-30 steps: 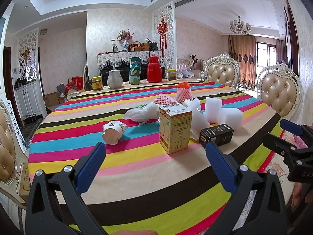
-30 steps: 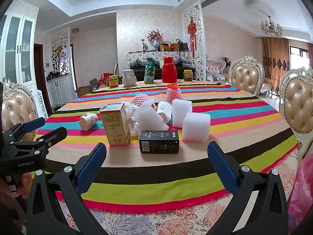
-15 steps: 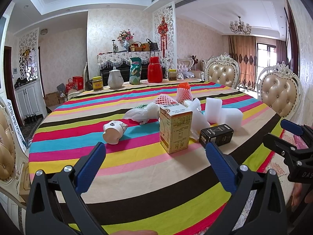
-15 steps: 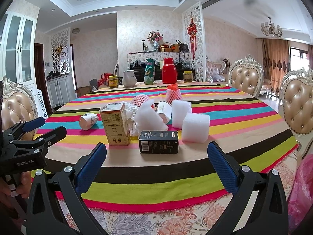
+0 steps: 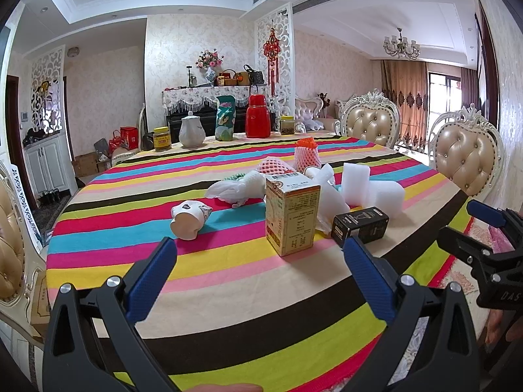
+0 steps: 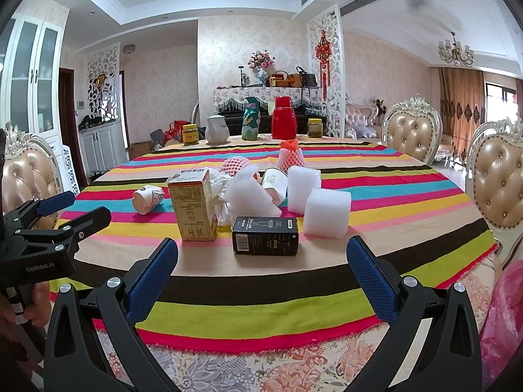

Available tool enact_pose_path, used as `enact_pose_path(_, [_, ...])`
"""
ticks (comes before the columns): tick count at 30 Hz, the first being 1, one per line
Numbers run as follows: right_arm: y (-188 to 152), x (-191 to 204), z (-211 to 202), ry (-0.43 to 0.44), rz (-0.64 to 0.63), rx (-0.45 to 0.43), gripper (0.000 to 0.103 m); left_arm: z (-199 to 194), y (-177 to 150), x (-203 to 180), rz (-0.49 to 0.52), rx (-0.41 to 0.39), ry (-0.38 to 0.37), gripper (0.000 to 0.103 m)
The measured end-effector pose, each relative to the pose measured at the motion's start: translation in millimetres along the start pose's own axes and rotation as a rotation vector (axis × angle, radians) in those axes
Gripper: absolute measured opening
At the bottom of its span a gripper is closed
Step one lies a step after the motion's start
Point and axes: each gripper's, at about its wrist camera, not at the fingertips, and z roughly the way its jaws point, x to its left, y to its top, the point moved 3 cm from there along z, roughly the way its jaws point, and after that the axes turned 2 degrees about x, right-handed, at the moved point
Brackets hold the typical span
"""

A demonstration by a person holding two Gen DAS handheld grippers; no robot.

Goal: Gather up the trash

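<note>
Trash, assorted: clustered at the centre of the striped table [image 6: 327, 271], mid-frame in both wrist views, none of it collected.

- Yellow carton [image 5: 292, 215]: upright, at the front of the cluster.
- Black box [image 6: 265, 236]: lying on its side, just right of the yellow carton in the right wrist view, nearest the table edge.
- White foam blocks [image 6: 327, 213]: standing right of the black box.
- Paper cup [image 5: 189, 218]: tipped over, apart at the left of the cluster.
- Pink foam nets [image 6: 290, 157] and crumpled white wrapping [image 5: 236, 189]: at the back of the pile.

Change against the earlier views: none to speak of. Both views match them almost exactly; every item lies where it was.
- Left claw [image 5: 260, 277]: released, jaws wide, holding nothing, short of the table.
- Right claw [image 6: 261, 276]: released, jaws wide, empty, facing the black box.

Meaning for the task, as a judgement: collection has not begun; the pause looks like lining up a first pick.

Hidden or unclear:
- Pink plastic [image 6: 500, 320] at the lower right edge of the right wrist view: cut off; possibly the trash bag, cannot tell.
- Second paper cup [image 6: 274, 181]: half hidden behind the foam.
- Carton and box print: too small to read.
</note>
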Motion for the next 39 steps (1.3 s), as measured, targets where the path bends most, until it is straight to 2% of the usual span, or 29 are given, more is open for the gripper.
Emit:
enact_pose_path(10, [3, 1, 6, 0.002, -0.018, 0.018, 0.097, 1, -1, 1, 0.004, -0.004, 0.006, 0.099])
enact_pose_path(14, [6, -4, 12, 0.022, -0.007, 0.029, 0.097, 5, -2, 6, -0.013, 0.018, 0.007, 0.099])
enact_pose_path(17, [8, -8, 22, 0.032, -0.009, 0.053, 0.097, 10, -2, 11, -0.007, 0.029, 0.017, 0.099])
enact_pose_path(20, [12, -12, 38, 0.040, -0.029, 0.089, 0.097, 22, -1, 17, -0.020, 0.074, -0.009, 0.099])
enact_pose_path(23, [14, -14, 58, 0.049, -0.064, 0.126, 0.097, 30, 1, 20, -0.027, 0.077, -0.016, 0.099])
enact_pose_path(27, [15, -17, 89, 0.111, -0.103, 0.203, 0.097, 42, 4, 16, 0.007, 0.090, 0.006, 0.099])
enact_pose_path(31, [16, -23, 117, 0.177, -0.140, 0.272, 0.097, 56, 5, 11, 0.020, 0.110, -0.022, 0.099])
enact_pose_path(33, [16, -26, 134, 0.210, -0.151, 0.305, 0.097, 63, 7, 11, 0.013, 0.108, -0.013, 0.099])
enact_pose_path(39, [17, -21, 171, 0.314, -0.180, 0.399, 0.097, 89, 12, 6, 0.014, 0.159, -0.034, 0.099])
